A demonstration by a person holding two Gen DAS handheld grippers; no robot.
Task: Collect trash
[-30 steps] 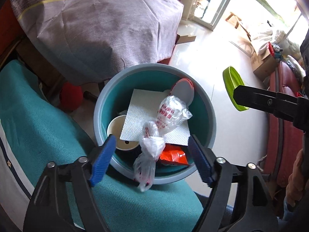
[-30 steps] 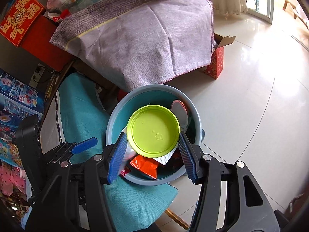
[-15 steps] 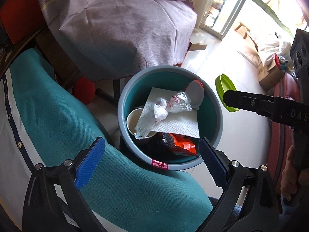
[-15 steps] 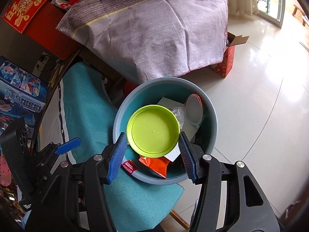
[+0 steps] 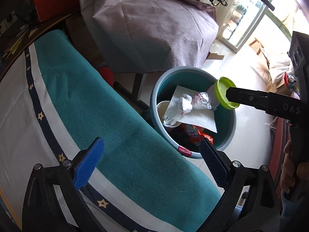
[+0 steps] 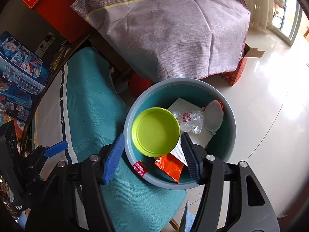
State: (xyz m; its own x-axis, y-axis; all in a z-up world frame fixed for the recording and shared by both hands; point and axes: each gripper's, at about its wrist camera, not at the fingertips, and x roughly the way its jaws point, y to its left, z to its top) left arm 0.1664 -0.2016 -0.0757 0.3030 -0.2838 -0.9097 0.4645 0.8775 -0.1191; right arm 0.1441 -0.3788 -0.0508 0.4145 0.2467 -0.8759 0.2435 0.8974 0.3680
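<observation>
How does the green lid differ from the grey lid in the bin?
The green lid is lime all over; the grey lid has a red rim. The green lid is above the trash, between the right gripper's jaws, which have just been opening; the grey lid lies inside, against the bin wall. Both are round.

Lime-green lid [image 6: 155, 131], teal bin [image 6: 227, 135], orange wrapper [image 6: 170, 167], blue-padded tools.

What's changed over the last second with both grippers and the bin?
The right gripper has just been opening: its pads no longer clamp the green lid, which hangs loose between them over the bin. The left gripper, now empty and wide open, dropped its plastic bag into the bin and pulled back over the teal cloth. The other trash stayed put.
</observation>
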